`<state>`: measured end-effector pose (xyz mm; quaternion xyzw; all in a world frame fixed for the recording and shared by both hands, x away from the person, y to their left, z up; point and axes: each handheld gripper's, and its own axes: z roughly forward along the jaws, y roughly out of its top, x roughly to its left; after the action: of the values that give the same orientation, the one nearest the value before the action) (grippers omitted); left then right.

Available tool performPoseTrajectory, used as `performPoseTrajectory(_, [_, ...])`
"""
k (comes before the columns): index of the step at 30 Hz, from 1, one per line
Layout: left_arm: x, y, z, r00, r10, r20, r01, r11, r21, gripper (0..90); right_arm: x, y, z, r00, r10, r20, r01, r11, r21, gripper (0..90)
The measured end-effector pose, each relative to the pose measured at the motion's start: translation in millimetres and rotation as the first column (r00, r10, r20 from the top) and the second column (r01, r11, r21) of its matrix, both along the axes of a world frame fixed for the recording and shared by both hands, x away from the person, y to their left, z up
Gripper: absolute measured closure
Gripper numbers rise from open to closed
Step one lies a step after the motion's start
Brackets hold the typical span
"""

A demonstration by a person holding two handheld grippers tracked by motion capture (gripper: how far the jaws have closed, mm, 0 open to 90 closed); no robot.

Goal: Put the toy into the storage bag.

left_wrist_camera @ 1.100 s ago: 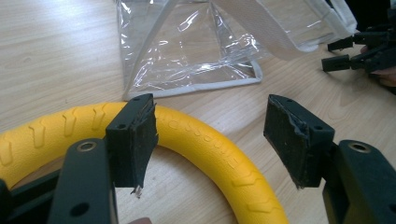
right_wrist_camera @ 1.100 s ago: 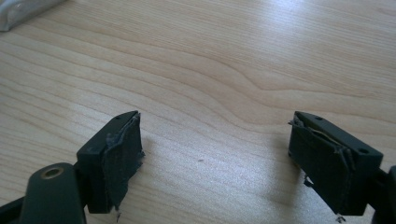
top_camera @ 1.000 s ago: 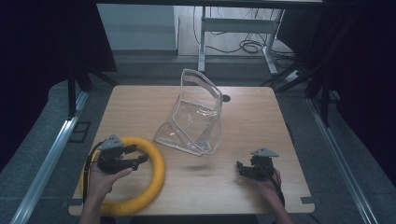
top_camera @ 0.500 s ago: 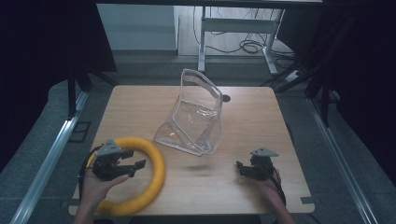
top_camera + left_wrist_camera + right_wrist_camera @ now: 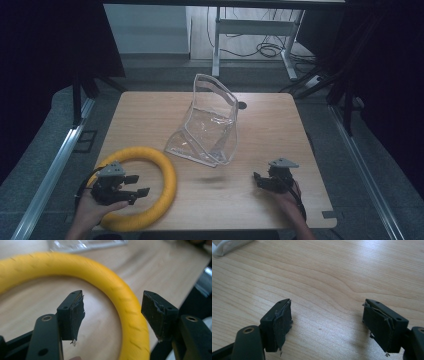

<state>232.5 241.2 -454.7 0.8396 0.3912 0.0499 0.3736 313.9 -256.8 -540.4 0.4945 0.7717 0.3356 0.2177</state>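
Ring (image 5: pixel 155 172) on the near left of the table (image 5: pixel 280 120), yellow and lying flat, and the left gripper (image 5: pixel 141 185) is right over it. From that gripper's own view the jaws are spread wide with the ring's band running up between them, nothing pinched yet. I'd call this the approach to a grasp on the ring. Right gripper (image 5: pixel 257 178) sits low on the near right, jaws wide apart too, bare wood between them. Clear bag (image 5: pixel 207 125) stands mid-table, just beyond the ring. Next move, I reckon: drop the left jaws either side of the band, then close squarely so it doesn't roll out.
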Motion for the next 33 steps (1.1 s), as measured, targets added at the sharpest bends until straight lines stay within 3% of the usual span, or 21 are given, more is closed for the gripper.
performPoseTrajectory(7, [-7.6, -13.2, -5.0, 0.9931, -0.098, -0.065, 0.103, 0.9919, 0.075, 34.3, 0.5, -0.5, 0.1, 1.0000, -0.007, -0.001, 0.007, 1.0000, -0.001, 23.7])
performPoseTrajectory(14, [-10.1, -25.4, -7.9, 0.9833, -0.150, -0.104, 0.160, 0.9824, 0.096, 34.3, 0.6, -0.6, 0.2, 0.9999, -0.013, -0.002, 0.013, 0.9999, -0.001, 23.9])
performPoseTrajectory(16, [-12.3, -33.2, -12.6, 0.9742, -0.180, -0.136, 0.198, 0.9712, 0.133, 34.1, 0.7, -0.7, 0.2, 0.9999, -0.012, 0.000, 0.012, 0.9999, -0.002, 23.9])
performPoseTrajectory(17, [-13.2, -35.9, -14.7, 0.9726, -0.182, -0.145, 0.204, 0.9663, 0.157, 34.1, 0.7, -0.6, 0.2, 0.9999, -0.013, -0.001, 0.013, 0.9999, -0.001, 23.9])
performPoseTrajectory(18, [-13.2, -35.9, -14.7, 0.9726, -0.182, -0.145, 0.204, 0.9663, 0.157, 34.0, 0.7, -0.6, 0.2, 0.9999, -0.014, -0.001, 0.014, 0.9999, -0.002, 23.9])
performPoseTrajectory(22, [-15.8, -44.9, -25.2, 0.9646, -0.180, -0.193, 0.226, 0.9419, 0.249, 34.3, 0.9, -0.8, 0.2, 0.9999, -0.015, -0.001, 0.015, 0.9999, -0.002, 23.9])
performPoseTrajectory(23, [-15.8, -44.9, -25.2, 0.9646, -0.180, -0.193, 0.226, 0.9419, 0.249, 34.5, 0.9, -0.8, 0.2, 0.9999, -0.015, -0.001, 0.015, 0.9999, -0.002, 23.9])
performPoseTrajectory(24, [-16.7, -47.2, -29.4, 0.9614, -0.178, -0.210, 0.233, 0.9319, 0.278, 34.9, 0.9, -0.8, 0.2, 0.9999, -0.017, -0.001, 0.017, 0.9999, -0.002, 23.9])
performPoseTrajectory(25, [-17.5, -48.4, -31.3, 0.9602, -0.176, -0.216, 0.236, 0.9266, 0.293, 35.1, 1.0, -0.8, 0.2, 0.9999, -0.017, -0.001, 0.017, 0.9999, -0.002, 23.9])
performPoseTrajectory(26, [-17.5, -48.4, -31.3, 0.9602, -0.176, -0.216, 0.236, 0.9266, 0.293, 35.4, 1.0, -0.8, 0.2, 0.9999, -0.017, -0.001, 0.017, 0.9999, -0.002, 23.9])
performPoseTrajectory(28, [-19.0, -50.9, -34.4, 0.9608, -0.169, -0.220, 0.235, 0.9174, 0.321, 36.0, 1.0, -0.8, 0.2, 0.9998, -0.018, -0.001, 0.018, 0.9998, -0.002, 23.9])
performPoseTrajectory(33, [-21.2, -64.2, -43.8, 0.9725, -0.116, -0.202, 0.192, 0.8924, 0.409, 40.4, 1.4, -1.0, 0.1, 0.9998, -0.018, 0.001, 0.018, 0.9998, -0.002, 23.9])
